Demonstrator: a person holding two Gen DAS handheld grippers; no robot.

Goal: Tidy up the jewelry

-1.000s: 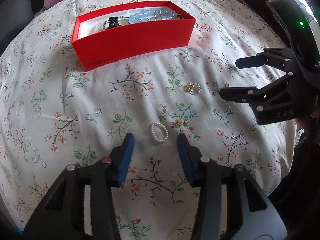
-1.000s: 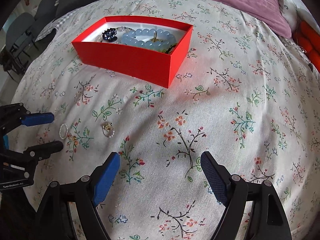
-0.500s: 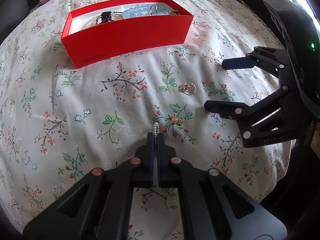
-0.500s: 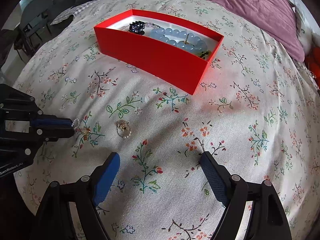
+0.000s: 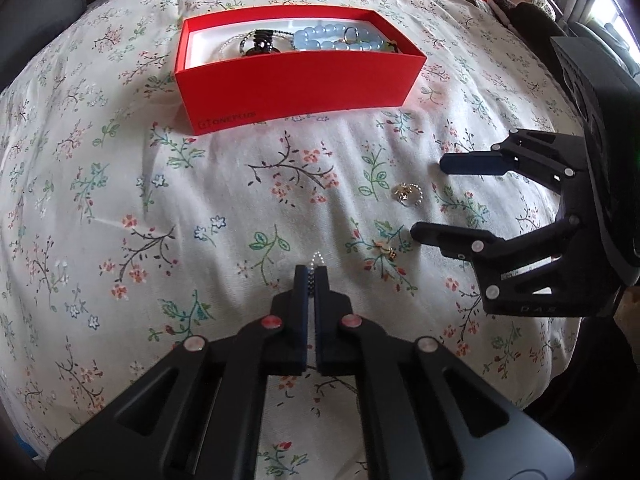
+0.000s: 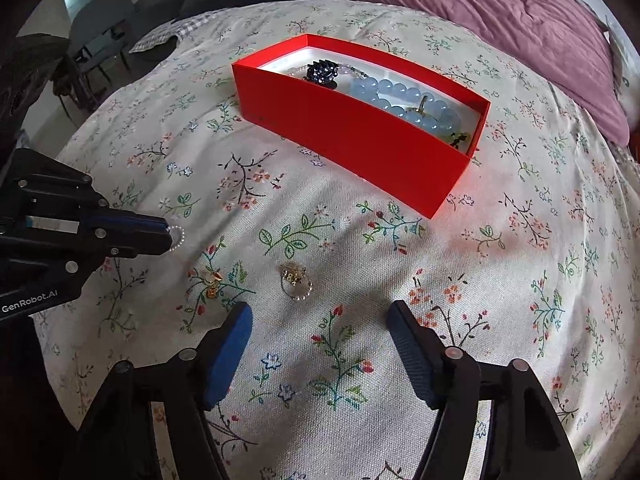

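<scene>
A small pearl ring (image 5: 317,257) is pinched in the closed left gripper (image 5: 311,271) on a flowered bedspread (image 5: 224,208), apparently bound for the red box (image 5: 296,88) marked "ONEPLUS". The right gripper (image 6: 320,320), lettered "DAS", is closing with nothing between its jaws, a beaded gold ring (image 6: 296,280) just ahead.

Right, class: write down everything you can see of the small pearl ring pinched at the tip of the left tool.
The pearl ring is a tiny loop of white, glossy beads. The left tool is shut on it, squeezing the loop flat, so only a short arc pokes out past the blue pads. It sits low over the floral bedspread, left of two other small pieces lying there and well short of the red box.
</scene>
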